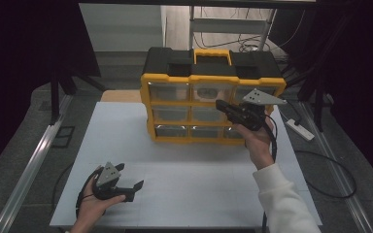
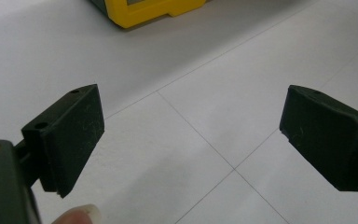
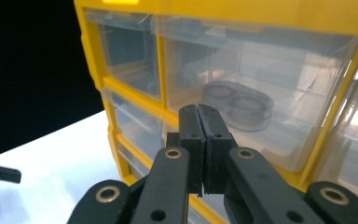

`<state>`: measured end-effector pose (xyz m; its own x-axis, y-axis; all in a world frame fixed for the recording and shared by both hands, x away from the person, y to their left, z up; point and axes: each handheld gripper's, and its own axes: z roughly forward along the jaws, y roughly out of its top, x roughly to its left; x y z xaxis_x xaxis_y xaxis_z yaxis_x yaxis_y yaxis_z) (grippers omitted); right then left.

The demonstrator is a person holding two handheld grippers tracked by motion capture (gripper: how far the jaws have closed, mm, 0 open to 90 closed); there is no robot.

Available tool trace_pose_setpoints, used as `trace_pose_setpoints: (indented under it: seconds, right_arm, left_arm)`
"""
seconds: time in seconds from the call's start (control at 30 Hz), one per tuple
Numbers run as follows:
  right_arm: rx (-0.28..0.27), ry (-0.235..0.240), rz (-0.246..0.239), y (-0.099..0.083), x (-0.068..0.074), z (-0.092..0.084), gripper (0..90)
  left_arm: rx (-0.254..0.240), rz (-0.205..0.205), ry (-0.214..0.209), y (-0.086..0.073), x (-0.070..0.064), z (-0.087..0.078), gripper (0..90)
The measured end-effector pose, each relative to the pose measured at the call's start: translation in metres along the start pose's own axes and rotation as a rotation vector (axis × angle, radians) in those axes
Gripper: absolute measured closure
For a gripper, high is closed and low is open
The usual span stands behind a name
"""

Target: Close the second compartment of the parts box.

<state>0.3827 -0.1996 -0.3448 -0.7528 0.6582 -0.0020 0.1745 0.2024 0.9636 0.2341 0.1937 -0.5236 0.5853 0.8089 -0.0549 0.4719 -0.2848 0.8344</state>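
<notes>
Right tongs (image 3: 199, 140), pressed together and gripping nothing, sit at the middle drawer (image 3: 242, 93) of the yellow organiser (image 1: 175, 77) at the bench's (image 1: 184, 179) far end. Left tongs (image 2: 191, 135) rest spread near the bench's front edge. Judged step: approaching the drawer; next, the right tongs must part to catch its front lip.

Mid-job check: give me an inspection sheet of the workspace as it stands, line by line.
Surface: white table, faint seams, bare in front.
Job's things: yellow and black drawer organizer upright at the far side, nine clear drawers; the top middle drawer holds a round two-part item.
Clutter: nothing seen.
Grippers: right gripper shut, empty, at the front of the top middle drawer; whether it touches cannot be told. Left gripper open, empty, low over the near left of the table.
Cables: one trails from each gripper; more on the floor at right, with a power strip.
Surroundings: dark curtains, grey floor, metal rails.
</notes>
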Motion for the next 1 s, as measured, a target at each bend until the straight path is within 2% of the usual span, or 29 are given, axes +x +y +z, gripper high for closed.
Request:
trace_pose_setpoints:
  seconds: [0.27,0.3,0.37,0.4,0.43,0.47,0.5,0.6,0.7,0.8,1.0]
  right_arm:
    - [0.006,0.025,-0.019,-0.011,0.009,-0.014,85.6]
    - [0.006,0.031,-0.022,-0.013,0.01,-0.016,82.8]
    - [0.006,0.028,-0.02,-0.016,0.011,-0.019,70.9]
    - [0.006,0.028,-0.02,-0.016,0.011,-0.019,70.9]
    - [0.003,0.026,-0.014,-0.019,0.012,-0.021,65.7]
    - [0.011,0.028,-0.009,-0.024,0.014,-0.024,53.7]
    - [0.011,0.028,-0.009,-0.024,0.014,-0.024,53.7]
    - [0.039,0.02,-0.007,-0.036,0.019,-0.029,36.8]
    - [0.044,0.022,-0.006,-0.04,0.02,-0.03,33.9]
    - [0.071,0.039,-0.016,-0.053,0.023,-0.036,28.0]
    - [0.088,0.051,-0.029,-0.068,0.027,-0.043,23.8]
  left_arm:
    - [0.0,0.002,-0.001,-0.001,0.0,0.0,7.3]
    - [0.0,0.003,0.0,-0.001,0.0,0.0,7.3]
    - [-0.001,0.002,-0.001,-0.001,0.0,-0.001,7.3]
    - [-0.001,0.002,-0.001,-0.001,0.0,-0.001,7.3]
    - [-0.002,0.002,-0.001,-0.001,0.0,-0.001,7.3]
    - [-0.002,0.003,-0.002,-0.001,0.0,-0.001,7.3]
    - [-0.002,0.003,-0.002,-0.001,0.0,-0.001,7.3]
    - [-0.003,0.004,-0.002,-0.001,-0.001,0.0,7.3]
    - [-0.003,0.005,-0.002,-0.001,-0.001,0.0,7.3]
    - [0.001,0.006,-0.001,-0.001,0.0,0.0,7.3]
    - [0.0,0.004,-0.002,-0.001,-0.001,0.0,7.3]
